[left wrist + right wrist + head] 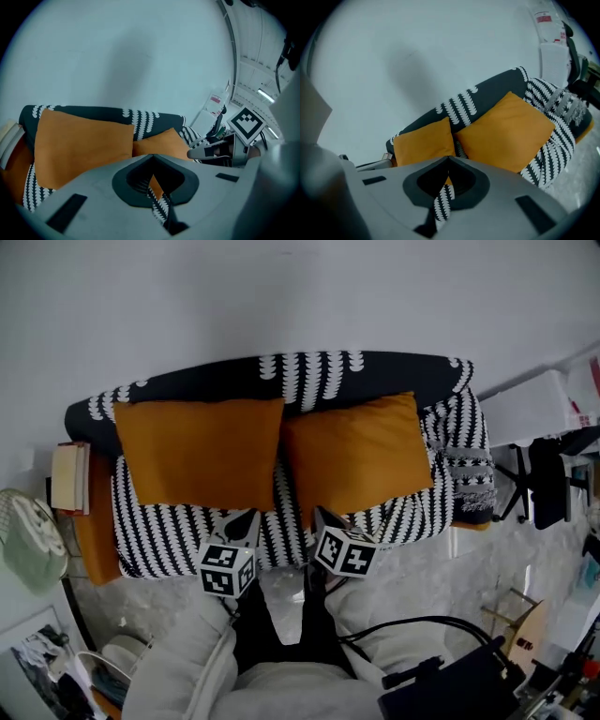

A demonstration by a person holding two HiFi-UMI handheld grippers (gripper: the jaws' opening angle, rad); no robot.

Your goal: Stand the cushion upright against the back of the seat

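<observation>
Two orange cushions stand upright against the back of the black-and-white patterned sofa (pixel 309 367). One is on the left (pixel 202 451) (pixel 79 145) (pixel 424 143), the other on the right (pixel 356 451) (pixel 161 145) (pixel 506 131). My left gripper (pixel 246 521) (pixel 152 157) hangs shut and empty over the seat's front edge, below the left cushion. The right gripper (pixel 323 517) (pixel 449 159) is beside it, also shut with nothing in it, just short of the right cushion's lower corner. In the left gripper view, the right gripper (pixel 206 152) shows at the right. Neither gripper touches a cushion.
A stack of books (pixel 70 476) sits on a small orange stand (pixel 98 531) at the sofa's left end. A white cabinet (pixel 534 409) and a black chair (pixel 544 479) stand to the right. Black gear with cables (pixel 450 690) lies near my legs. A plain wall is behind.
</observation>
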